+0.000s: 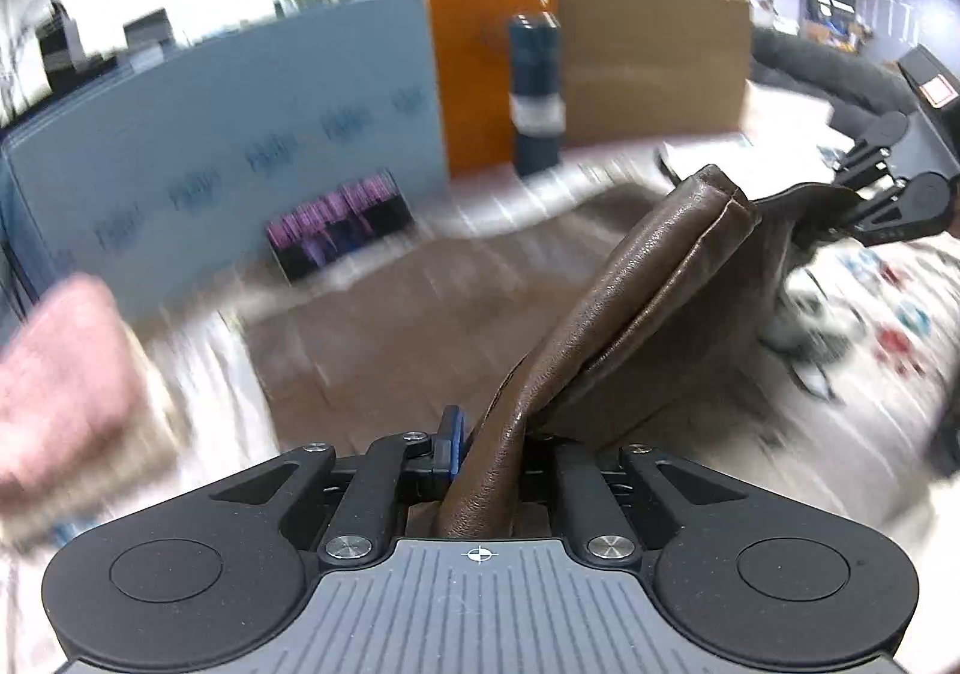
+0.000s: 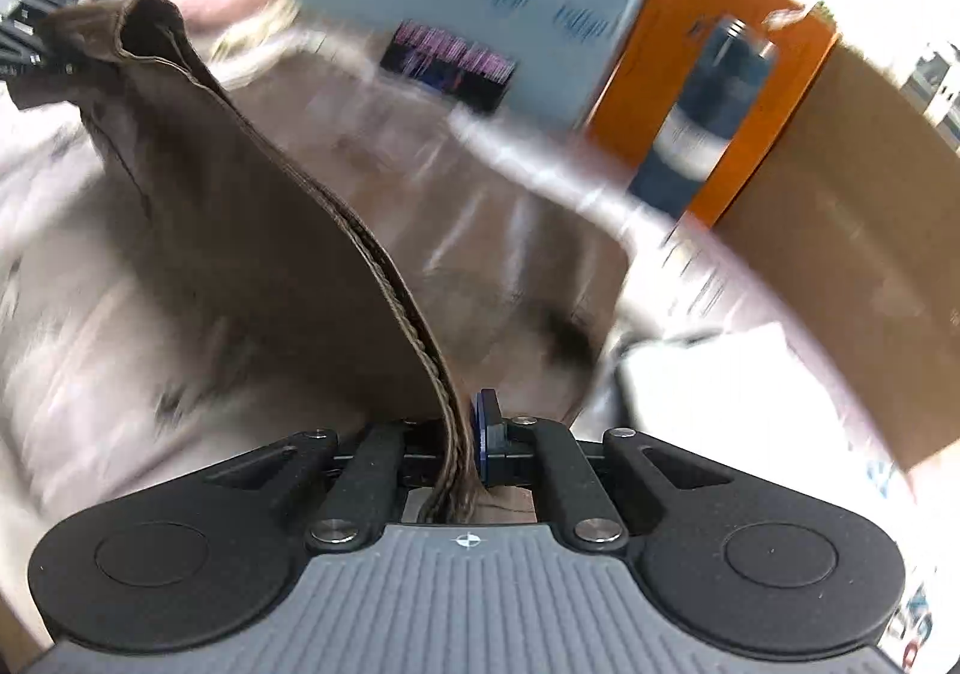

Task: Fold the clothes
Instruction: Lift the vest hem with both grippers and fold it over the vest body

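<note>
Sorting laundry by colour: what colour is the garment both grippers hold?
Brown garment, plain, with no pattern visible; clearest in the left wrist view.

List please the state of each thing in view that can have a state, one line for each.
left gripper: shut on the brown garment.
right gripper: shut on the brown garment.
brown garment: edge lifted between both grippers, the rest lying on the table.
pink cloth: lying at the side, blurred.

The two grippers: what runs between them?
A raised hem of the brown garment stretches from the left gripper to the right gripper, each clamped on it. Both wrist views show nothing else along it.
</note>
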The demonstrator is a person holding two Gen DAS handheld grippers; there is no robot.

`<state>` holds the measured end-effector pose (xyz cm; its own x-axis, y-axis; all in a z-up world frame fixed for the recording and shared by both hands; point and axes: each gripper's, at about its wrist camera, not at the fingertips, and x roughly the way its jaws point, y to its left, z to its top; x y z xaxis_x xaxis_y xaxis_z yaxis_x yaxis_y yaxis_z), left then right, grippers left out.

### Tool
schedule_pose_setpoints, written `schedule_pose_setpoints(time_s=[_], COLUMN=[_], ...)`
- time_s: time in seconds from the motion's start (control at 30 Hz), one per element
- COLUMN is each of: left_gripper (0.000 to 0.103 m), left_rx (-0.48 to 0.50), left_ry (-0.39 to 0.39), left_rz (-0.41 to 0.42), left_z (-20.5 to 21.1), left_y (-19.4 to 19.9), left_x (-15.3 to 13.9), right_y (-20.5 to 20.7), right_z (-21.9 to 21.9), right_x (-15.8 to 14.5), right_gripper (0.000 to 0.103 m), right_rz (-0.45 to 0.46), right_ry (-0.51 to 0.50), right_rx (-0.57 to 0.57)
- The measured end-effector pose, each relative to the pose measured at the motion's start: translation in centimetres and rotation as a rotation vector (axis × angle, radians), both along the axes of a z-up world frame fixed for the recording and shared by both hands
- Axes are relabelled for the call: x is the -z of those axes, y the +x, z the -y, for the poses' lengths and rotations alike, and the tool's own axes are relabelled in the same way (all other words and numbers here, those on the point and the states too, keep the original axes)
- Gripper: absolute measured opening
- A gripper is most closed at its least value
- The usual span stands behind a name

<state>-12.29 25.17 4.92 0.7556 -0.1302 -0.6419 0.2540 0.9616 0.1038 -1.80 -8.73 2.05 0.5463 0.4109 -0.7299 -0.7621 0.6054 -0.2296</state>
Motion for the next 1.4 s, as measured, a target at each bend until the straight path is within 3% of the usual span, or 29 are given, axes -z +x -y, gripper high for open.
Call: schedule_pose_setpoints(time_s=[0.17, 0.53, 0.67, 0.9, 1.03, 1.1, 1.17, 1.2, 1.23, 1.33, 1.4], left_gripper=[0.009, 0.015, 0.015, 0.021, 0.035, 0.041, 0.058, 0.074, 0.08, 0.08, 0.08], left_rx=[-0.01, -0.001, 0.012, 0.0, -0.038, -0.066, -0.102, -0.13, -0.16, -0.25, -0.274], left_ry=[0.028, -0.11, -0.115, -0.195, -0.273, -0.323, -0.388, -0.431, -0.48, -0.647, -0.702], left_rz=[0.028, -0.162, -0.204, -0.239, -0.239, -0.239, -0.249, -0.264, -0.282, -0.293, -0.276], left_z=[-1.5, -6.1, -6.5, -8.7, -10.4, -11.4, -12.4, -13.0, -13.6, -15.3, -15.7], left_y=[5.0, 15.2, 16.7, 18.2, 18.5, 18.5, 18.5, 18.5, 18.6, 18.1, 17.7], left_x=[-0.8, 3.0, 5.0, 7.0, 7.7, 8.0, 8.4, 8.7, 9.1, 10.3, 10.7], right_y=[4.8, 14.8, 16.8, 19.9, 21.3, 21.7, 22.2, 22.5, 22.8, 22.9, 22.6], right_z=[-1.5, -3.5, -4.0, -4.0, -3.0, -2.2, -1.3, -0.9, -0.4, 0.7, 1.1], right_x=[-1.8, 0.2, 1.6, 3.1, 3.5, 3.7, 4.0, 4.2, 4.3, 4.8, 4.9], right_gripper=[0.004, 0.005, 0.005, 0.007, 0.01, 0.018, 0.019, 0.022, 0.024, 0.028, 0.035], right_rz=[0.031, -0.252, -0.329, -0.432, -0.497, -0.519, -0.542, -0.553, -0.565, -0.603, -0.604], right_ry=[0.04, 0.055, 0.045, 0.066, 0.124, 0.166, 0.215, 0.241, 0.268, 0.371, 0.413], right_rx=[-0.013, -0.041, -0.042, -0.028, 0.008, 0.047, 0.089, 0.111, 0.133, 0.202, 0.229])
